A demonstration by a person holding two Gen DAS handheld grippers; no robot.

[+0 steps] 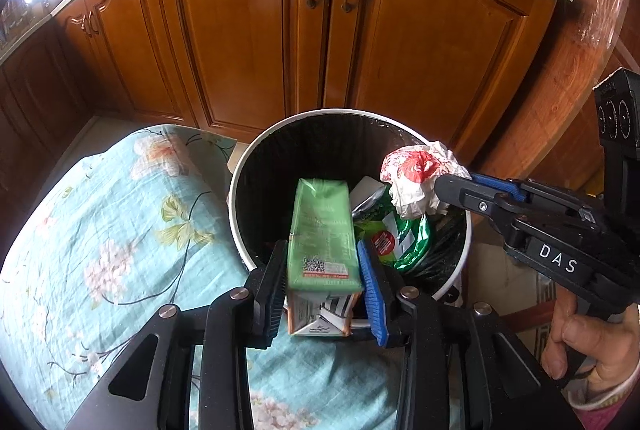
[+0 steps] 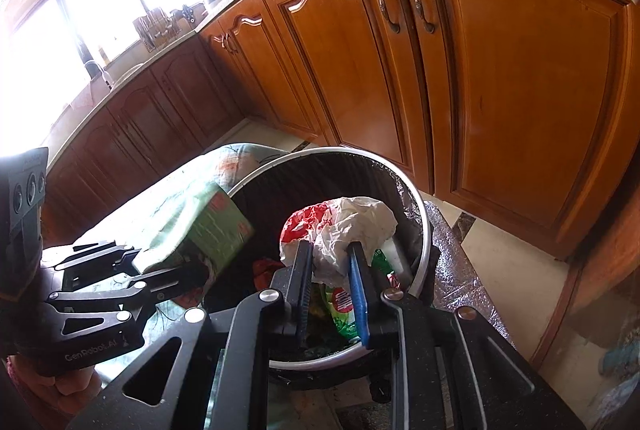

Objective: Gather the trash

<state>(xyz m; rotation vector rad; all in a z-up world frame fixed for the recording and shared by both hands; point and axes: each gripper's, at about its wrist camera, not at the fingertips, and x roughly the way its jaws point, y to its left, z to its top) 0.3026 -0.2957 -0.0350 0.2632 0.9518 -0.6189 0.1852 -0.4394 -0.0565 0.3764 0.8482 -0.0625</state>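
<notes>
Your left hand-held gripper [image 1: 324, 282] clamps the green carton [image 1: 322, 230] over the bin [image 1: 236, 181]; your right hand-held gripper [image 2: 330, 282] pinches crumpled paper [image 2: 344, 226].

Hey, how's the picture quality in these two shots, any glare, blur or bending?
Left wrist view: sharp on the carton, small blown-out patch at the top left, cabinet doors bowed by the fisheye. Right wrist view: the window is washed out white, and the carton looks smeared.

Glossy varnished wood cabinet doors [image 1: 248, 41] behind the bin [image 1: 240, 165]; matt printed cloth [image 1: 104, 230] beside it; inside, crinkled plastic bag [image 1: 416, 177], glossy carton [image 1: 322, 230].
</notes>
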